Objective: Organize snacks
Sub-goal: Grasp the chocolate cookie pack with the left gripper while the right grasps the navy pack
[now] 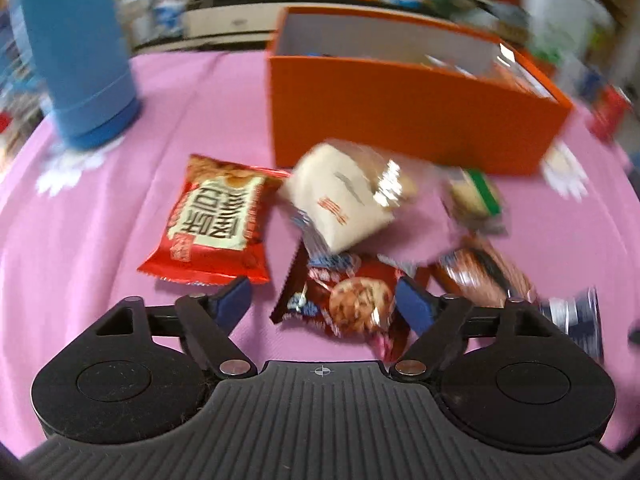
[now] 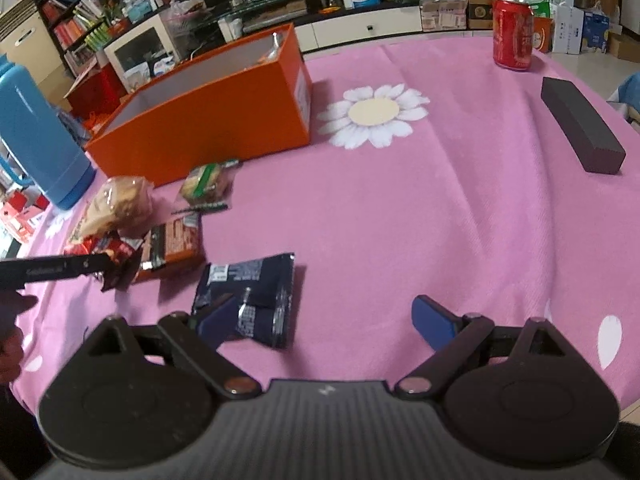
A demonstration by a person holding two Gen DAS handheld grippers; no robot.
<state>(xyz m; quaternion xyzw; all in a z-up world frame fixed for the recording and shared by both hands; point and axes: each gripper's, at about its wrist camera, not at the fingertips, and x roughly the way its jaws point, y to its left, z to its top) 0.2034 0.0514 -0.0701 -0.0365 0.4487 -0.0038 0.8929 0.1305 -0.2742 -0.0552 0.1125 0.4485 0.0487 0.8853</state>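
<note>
Several snack packets lie on the pink tablecloth before an open orange box (image 1: 400,120) that holds a few snacks. My left gripper (image 1: 326,302) is open, its fingers either side of a dark red cookie packet (image 1: 348,300). Beyond it lie a red cracker packet (image 1: 218,220), a cream wrapped cake (image 1: 344,200), a green-edged biscuit pack (image 1: 476,196) and a brown packet (image 1: 484,272). My right gripper (image 2: 326,320) is open and empty, its left finger over a dark blue packet (image 2: 252,300). The box (image 2: 208,124) and the snack pile (image 2: 132,224) show at the left there.
A blue thermos (image 1: 76,52) stands left of the box, also in the right wrist view (image 2: 36,132). A red soda can (image 2: 513,32) and a long black block (image 2: 580,124) sit at the far right. Shelves and a cabinet lie beyond the table.
</note>
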